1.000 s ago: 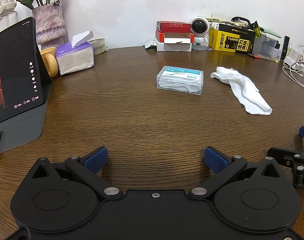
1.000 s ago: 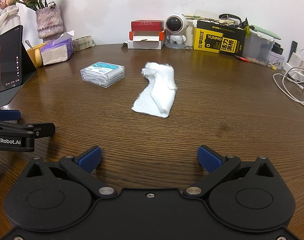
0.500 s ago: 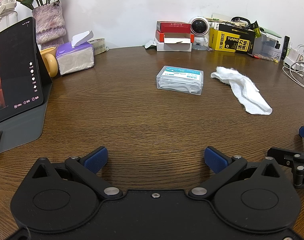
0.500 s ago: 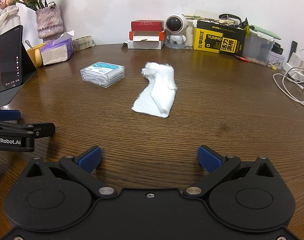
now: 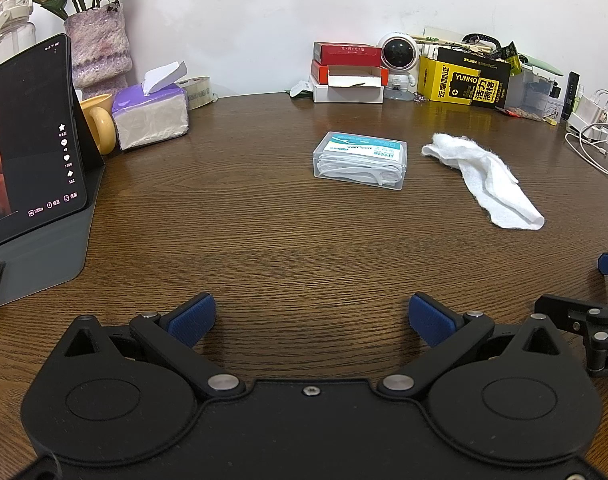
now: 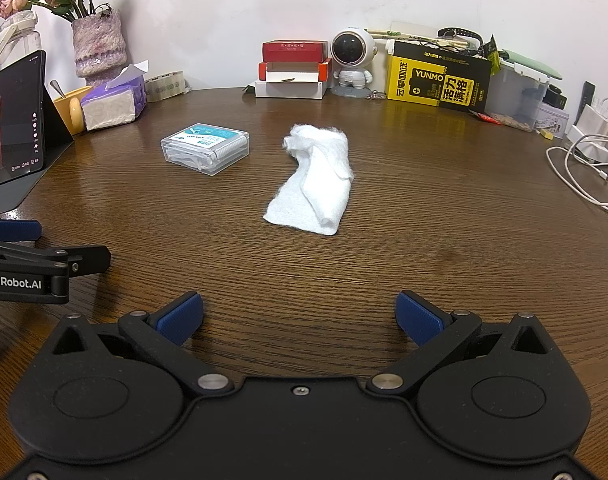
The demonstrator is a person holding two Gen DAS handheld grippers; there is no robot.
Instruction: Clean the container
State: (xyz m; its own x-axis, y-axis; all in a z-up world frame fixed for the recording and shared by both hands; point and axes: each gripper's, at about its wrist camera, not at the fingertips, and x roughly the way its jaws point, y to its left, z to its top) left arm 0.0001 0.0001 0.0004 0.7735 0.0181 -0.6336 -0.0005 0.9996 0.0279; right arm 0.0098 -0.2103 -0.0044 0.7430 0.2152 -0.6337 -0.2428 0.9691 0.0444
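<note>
Plastic box (image 5: pixel 359 160) ahead of the left gripper (image 5: pixel 311 318) looks light, stiff and slick: pinch its short sides. Soft cloth (image 6: pixel 315 184) lies ahead of the right gripper (image 6: pixel 300 314). Both grippers spread, empty.

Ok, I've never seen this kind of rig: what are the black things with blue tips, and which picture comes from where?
They are hand-held tongs, one per hand, each with a camera looking forward along its fingers. One picture is from the left tongs, the other from the right tongs. Both sets are open and hold nothing. On the wooden table lie a clear plastic container and a white cloth, apart from each other. Boxes, tissues and a tablet stand around the edges.
</note>
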